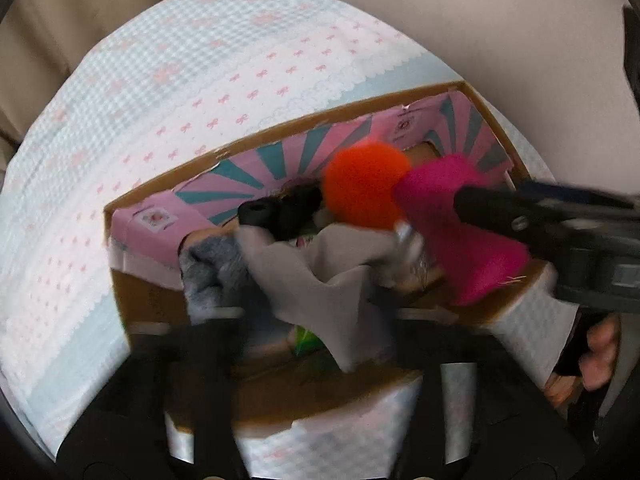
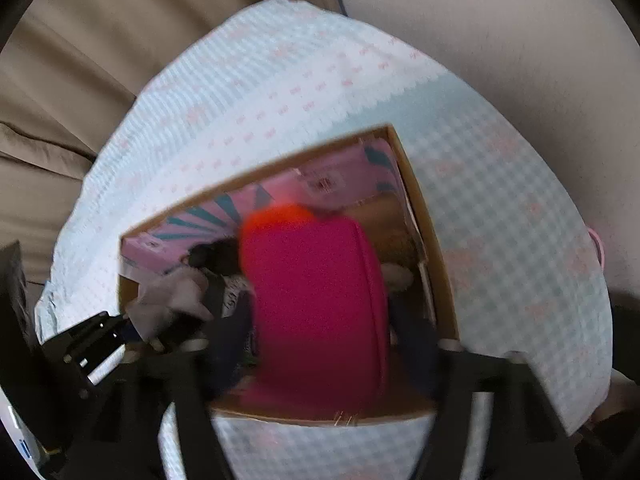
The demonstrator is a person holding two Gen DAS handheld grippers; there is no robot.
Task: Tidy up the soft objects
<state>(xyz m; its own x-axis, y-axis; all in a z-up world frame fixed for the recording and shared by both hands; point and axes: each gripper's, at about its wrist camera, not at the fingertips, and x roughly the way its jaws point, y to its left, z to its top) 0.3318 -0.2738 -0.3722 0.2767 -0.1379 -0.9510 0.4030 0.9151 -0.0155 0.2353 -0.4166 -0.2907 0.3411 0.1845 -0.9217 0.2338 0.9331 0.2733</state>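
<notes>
In the left wrist view, a cardboard box [image 1: 132, 292] lies across the middle of the frame on a surface covered by a pale blue and white checked cloth [image 1: 160, 92] with small pink bows. The box's far inner wall is lined with pink paper bearing teal rays. Inside it, an orange fluffy ball [image 1: 362, 184] sits right of centre against that wall, touching a bright pink cloth [image 1: 460, 236] on its right. A light grey cloth [image 1: 320, 276] lies crumpled at the centre, hanging toward the bottom of the frame, with a fuzzy blue-grey piece [image 1: 208, 272] just to its left and something black behind it, too blurred to name. The left tool [image 1: 316, 344] stands at the bottom of the frame with its fingers spread wide; the grey cloth lies between them, and neither pad presses on it. The right tool [image 1: 472, 204] enters from the right edge, its tip on the pink cloth; a hand [image 1: 600, 352] shows at the lower right.

In the right wrist view, the same box [image 2: 416, 184] fills the centre, and the pink cloth [image 2: 316, 304] takes up the middle of the frame, standing in the box's right half with the orange ball [image 2: 280, 216] peeking above it. The right tool [image 2: 320, 344] has its fingers set wide on either side of the pink cloth, blurred, with no clear grip. The grey cloth [image 2: 168, 296] lies at the centre left, with the left tool [image 2: 160, 332] reaching in from the lower left. Beige cushions [image 2: 60, 140] fill the upper left.
</notes>
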